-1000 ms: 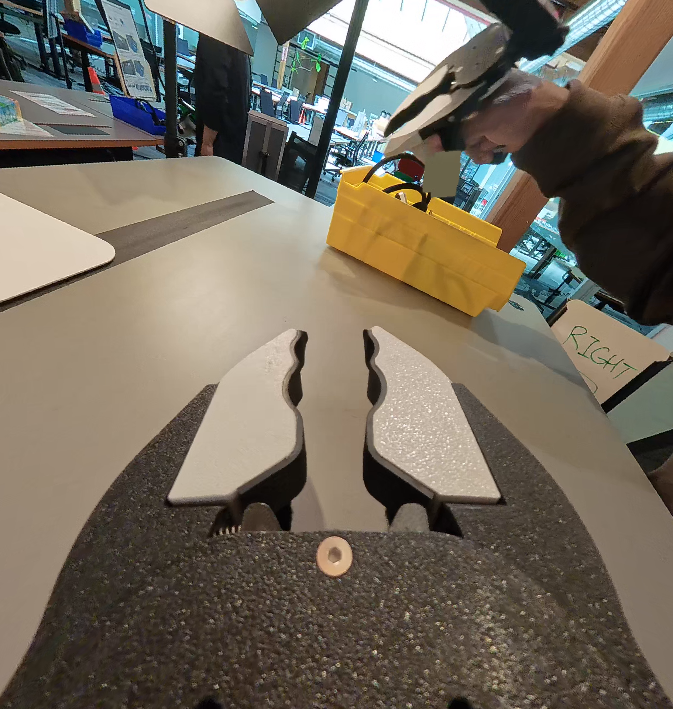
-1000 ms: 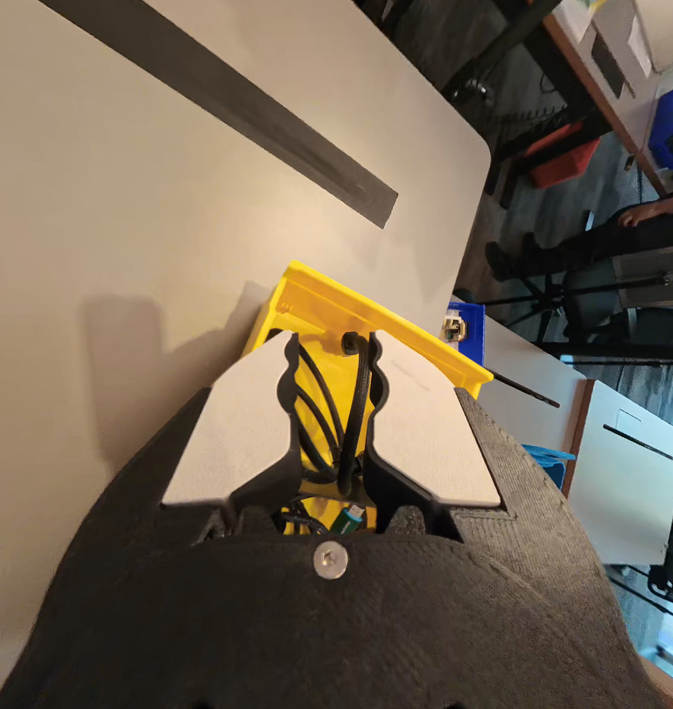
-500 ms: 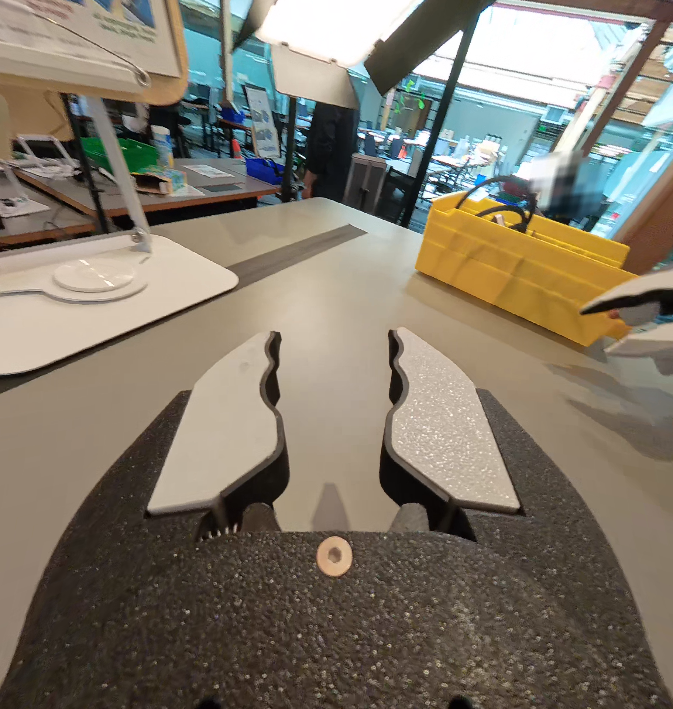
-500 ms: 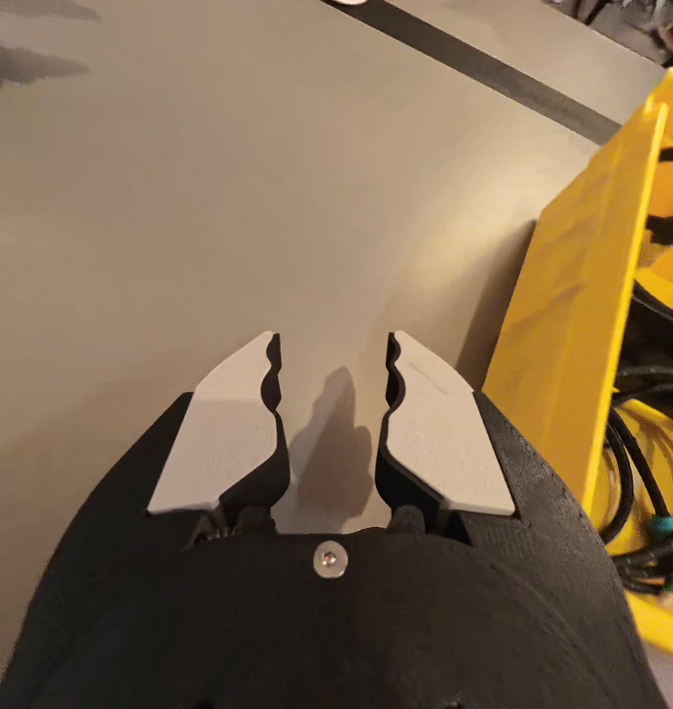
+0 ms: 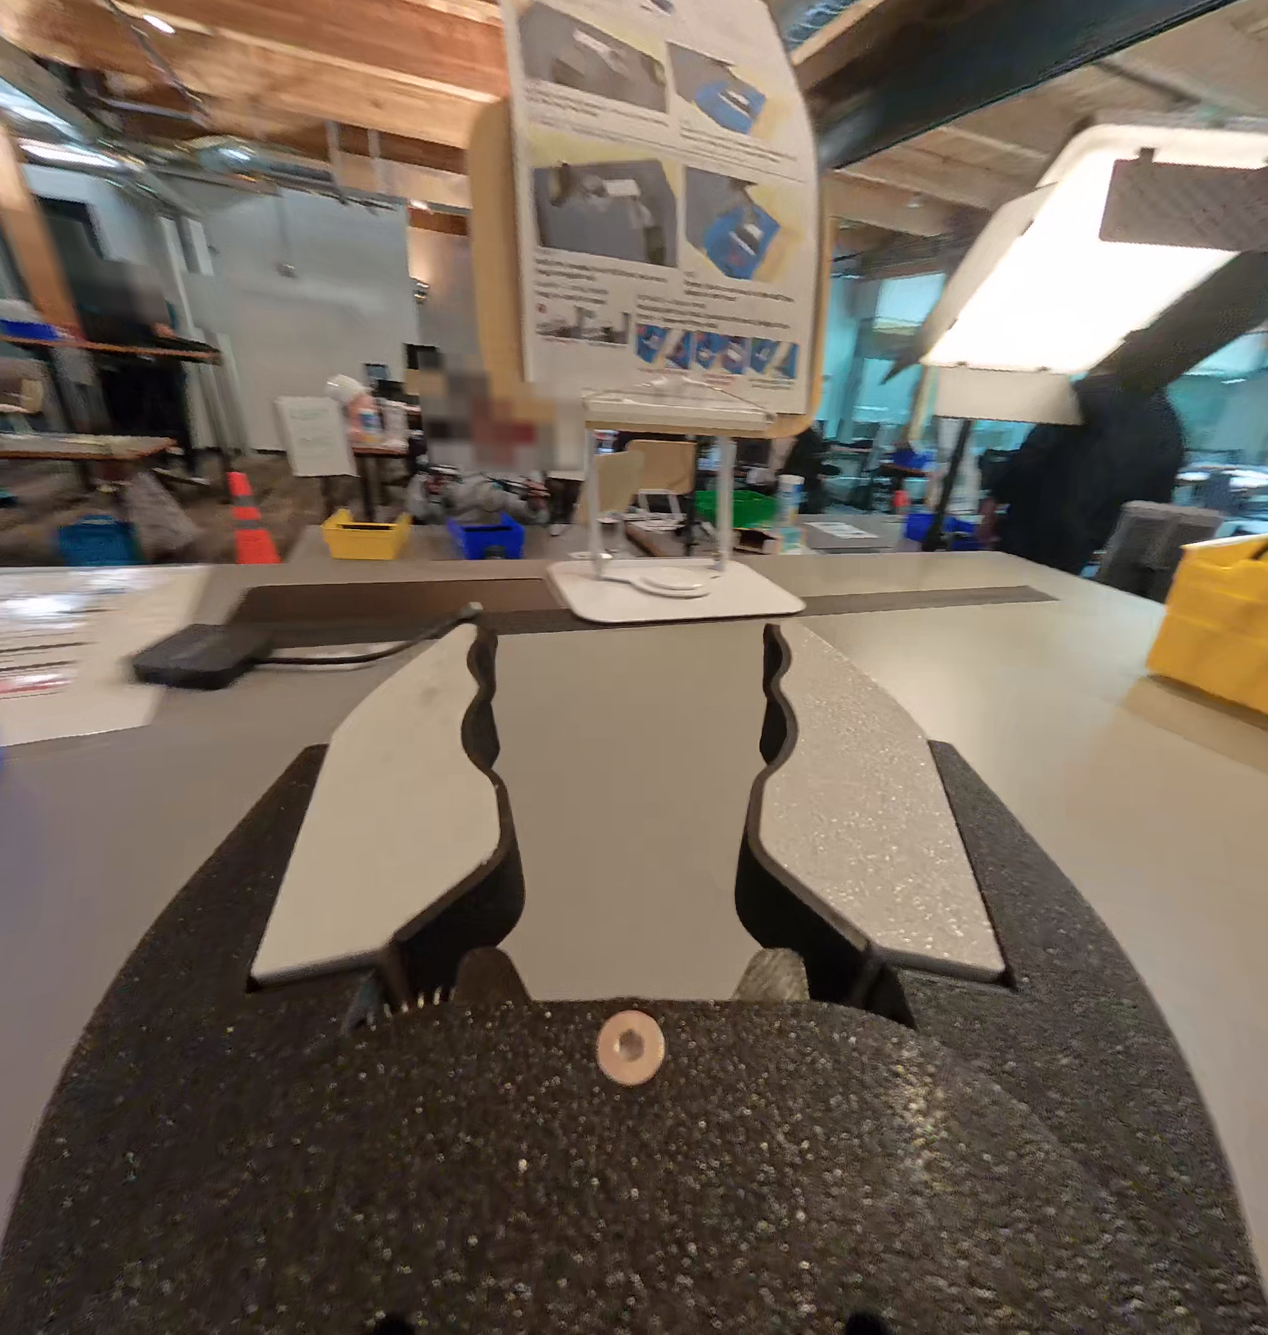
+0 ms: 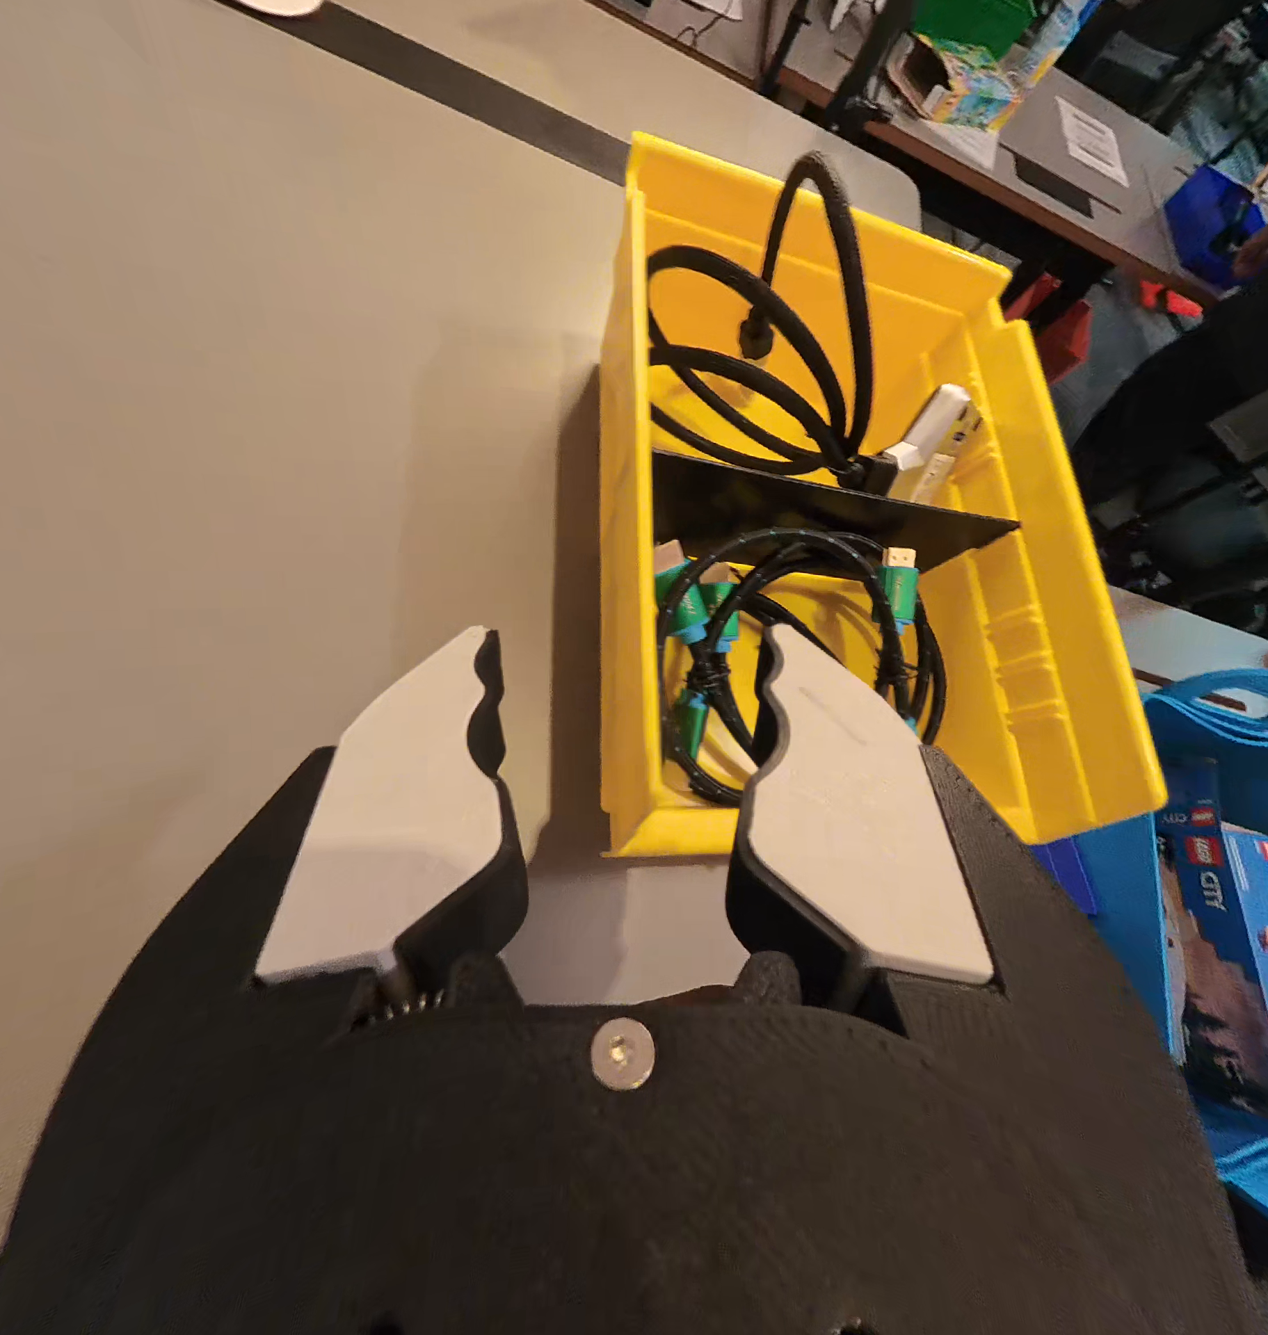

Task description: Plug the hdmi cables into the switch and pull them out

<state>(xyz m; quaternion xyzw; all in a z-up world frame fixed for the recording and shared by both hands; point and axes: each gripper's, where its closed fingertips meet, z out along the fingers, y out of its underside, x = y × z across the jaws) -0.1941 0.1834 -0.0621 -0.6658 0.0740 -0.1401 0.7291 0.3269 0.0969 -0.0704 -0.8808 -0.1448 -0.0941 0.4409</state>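
Your left gripper [image 5: 627, 650] hangs low over the grey desk [image 5: 977, 758] with its jaws spread wide and nothing between them but bare desk surface. Ahead of it stands a white stand [image 5: 678, 596] carrying an upright instruction sheet [image 5: 663, 202], with a black pad [image 5: 201, 656] and its cable lying off to the left and a dark strip [image 5: 905, 599] running across the desk. Your right gripper [image 6: 631, 643] looks down over the near end of the yellow bin [image 6: 1050, 650], jaws likewise wide apart and gripping nothing. Its right finger [image 6: 833, 758] sits above the near compartment, over the coiled black cables with green plugs [image 6: 710, 614]; you cannot tell whether it touches them. A black divider [image 6: 833, 498] separates these from the far compartment, which holds a looped black cable [image 6: 797, 325] and a white adapter [image 6: 927, 433].
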